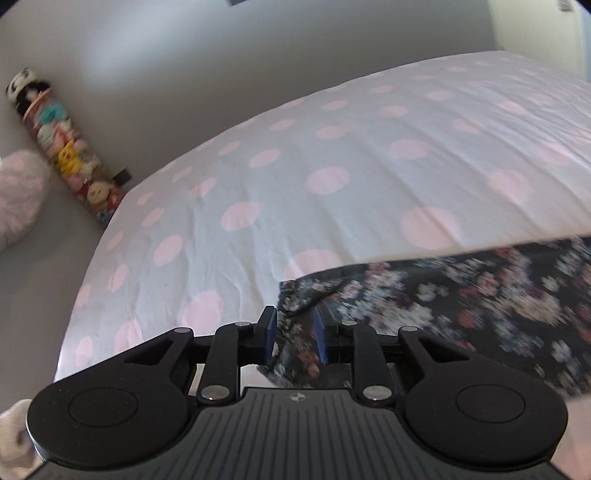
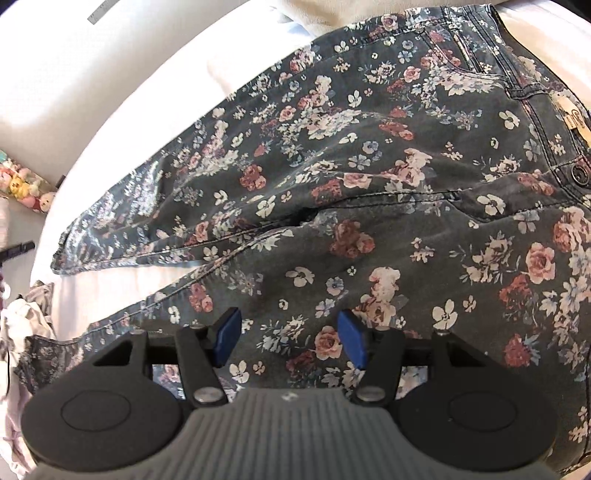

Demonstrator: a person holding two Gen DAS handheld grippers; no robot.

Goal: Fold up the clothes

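Dark floral trousers (image 2: 369, 177) lie spread on the bed, waistband and button at the right, legs running left. In the left wrist view one end of the trousers (image 1: 461, 302) is lifted and blurred. My left gripper (image 1: 295, 334) is shut on a bunch of that fabric between its blue pads (image 1: 270, 334). Over the upper leg of the trousers my right gripper (image 2: 288, 338) hangs open. Its blue pads (image 2: 226, 336) stand wide apart with only flat cloth showing beneath them.
The bed has a white sheet with pink dots (image 1: 295, 177). A tall tube of small plush toys (image 1: 66, 147) leans by the wall at the left. Other crumpled clothes (image 2: 22, 325) lie at the bed's left edge. A pale pillow (image 2: 317, 11) sits beyond the waistband.
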